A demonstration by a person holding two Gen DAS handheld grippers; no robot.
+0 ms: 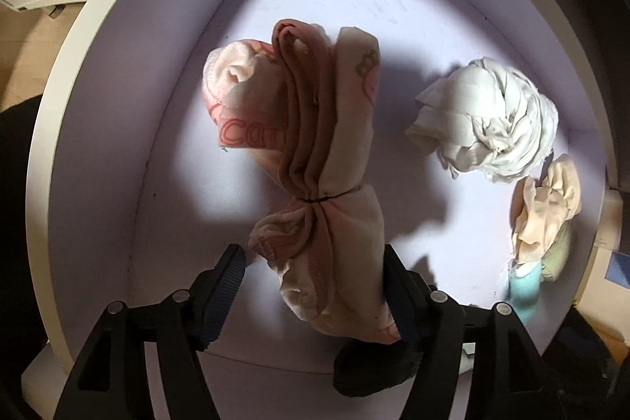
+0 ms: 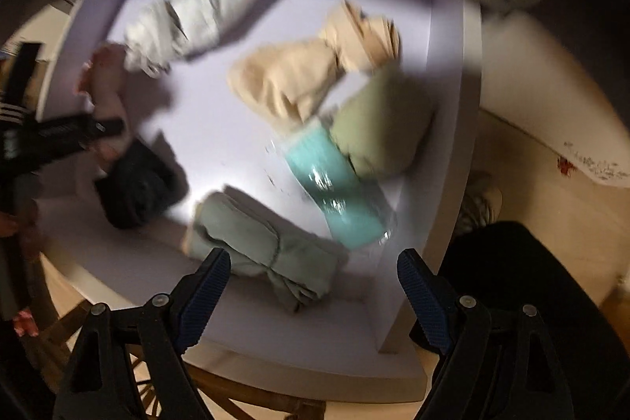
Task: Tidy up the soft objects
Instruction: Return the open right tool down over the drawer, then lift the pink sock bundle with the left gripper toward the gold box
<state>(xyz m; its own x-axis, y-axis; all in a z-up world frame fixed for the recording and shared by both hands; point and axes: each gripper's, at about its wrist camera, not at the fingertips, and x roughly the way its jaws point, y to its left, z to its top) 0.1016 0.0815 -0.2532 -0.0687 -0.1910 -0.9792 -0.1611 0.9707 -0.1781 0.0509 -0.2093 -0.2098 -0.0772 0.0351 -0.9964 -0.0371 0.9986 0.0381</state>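
Note:
A pink and cream sock bundle (image 1: 315,160), tied with a thin black band, lies in a pale lilac drawer (image 1: 118,144). My left gripper (image 1: 315,282) stands open around the bundle's near end, its fingers apart on either side. A white bundle (image 1: 488,121) and a beige bundle (image 1: 543,207) lie to the right. My right gripper (image 2: 313,286) is open and empty above the drawer's near edge, over a pale green bundle (image 2: 260,243). The right wrist view is blurred and also shows the pink bundle (image 2: 106,85) beside the left gripper's finger (image 2: 78,132).
In the right wrist view the drawer holds a black bundle (image 2: 138,184), a turquoise item in clear wrap (image 2: 338,184), an olive bundle (image 2: 378,128), a beige bundle (image 2: 307,69) and a grey-white bundle (image 2: 177,22). The drawer's white wall (image 2: 453,144) is at right.

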